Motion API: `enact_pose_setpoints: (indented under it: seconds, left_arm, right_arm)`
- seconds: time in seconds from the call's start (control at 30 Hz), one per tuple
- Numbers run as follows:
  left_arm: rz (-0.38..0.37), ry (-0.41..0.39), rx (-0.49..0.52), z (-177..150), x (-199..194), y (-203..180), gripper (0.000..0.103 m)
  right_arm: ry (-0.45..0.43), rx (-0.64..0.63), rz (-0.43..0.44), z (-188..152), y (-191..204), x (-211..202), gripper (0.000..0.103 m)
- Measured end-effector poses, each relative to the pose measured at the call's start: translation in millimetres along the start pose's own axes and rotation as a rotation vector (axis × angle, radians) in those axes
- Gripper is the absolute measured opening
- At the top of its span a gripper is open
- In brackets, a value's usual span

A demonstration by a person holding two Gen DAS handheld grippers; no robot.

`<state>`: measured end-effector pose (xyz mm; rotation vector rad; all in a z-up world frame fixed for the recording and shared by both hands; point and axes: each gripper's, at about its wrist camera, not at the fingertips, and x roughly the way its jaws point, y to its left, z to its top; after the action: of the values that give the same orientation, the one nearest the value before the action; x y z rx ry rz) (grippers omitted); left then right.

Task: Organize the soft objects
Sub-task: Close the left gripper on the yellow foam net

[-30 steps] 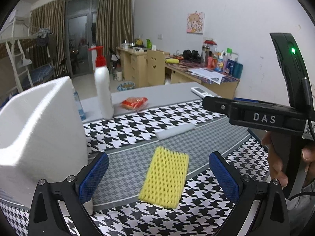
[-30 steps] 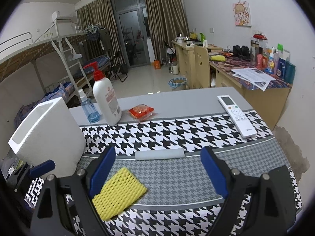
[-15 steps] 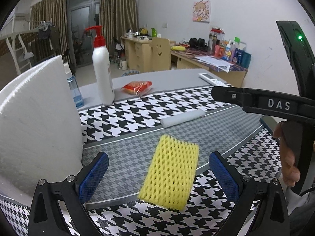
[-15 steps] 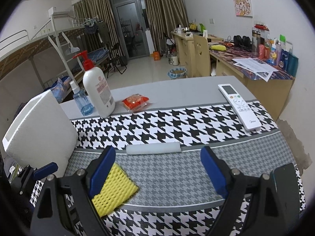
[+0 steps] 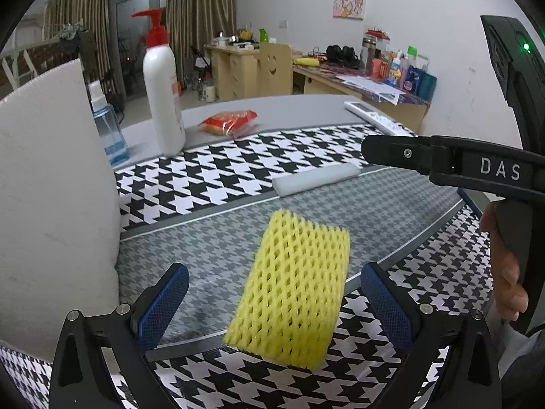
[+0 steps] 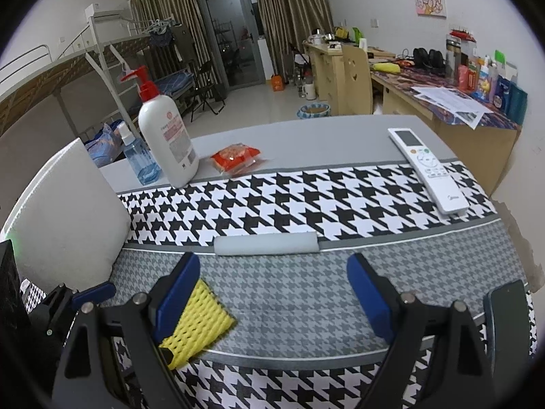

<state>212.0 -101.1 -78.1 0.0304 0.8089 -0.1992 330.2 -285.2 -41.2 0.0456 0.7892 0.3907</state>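
Yellow foam mesh sleeve [image 5: 293, 289] lies flat on the houndstooth tablecloth [image 5: 238, 177] between the wide-open left gripper [image 5: 272, 303], with the right gripper [image 6: 272, 289] likewise wide and empty.

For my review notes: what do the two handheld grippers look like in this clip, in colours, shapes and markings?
Both are black plastic. The left gripper and the right gripper each end in two angled fingers with blue, mesh-textured pads and silver screws. In the left wrist view, the right gripper's body carries white "DAS" lettering, and a green light glows on its upright black housing. No sleeve is visible.
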Motion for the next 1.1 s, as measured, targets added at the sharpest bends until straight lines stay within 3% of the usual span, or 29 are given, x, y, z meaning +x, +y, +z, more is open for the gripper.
enact_pose_setpoints:
  seconds: [0.6,0.97,1.1]
  left_arm:
    - [0.029,0.065,0.030,-7,19,-5,0.090]
    - [-0.032,0.079,0.025,-4,22,-4,0.070]
    - [-0.041,0.073,0.026,-4,21,-5,0.054]
  right_arm:
    - [0.059,-0.038,-0.012,0,-1,23,0.091]
    - [0.096,-0.061,-0.005,6,0,40,0.091]
    - [0.119,-0.055,0.005,7,-1,48,0.091]
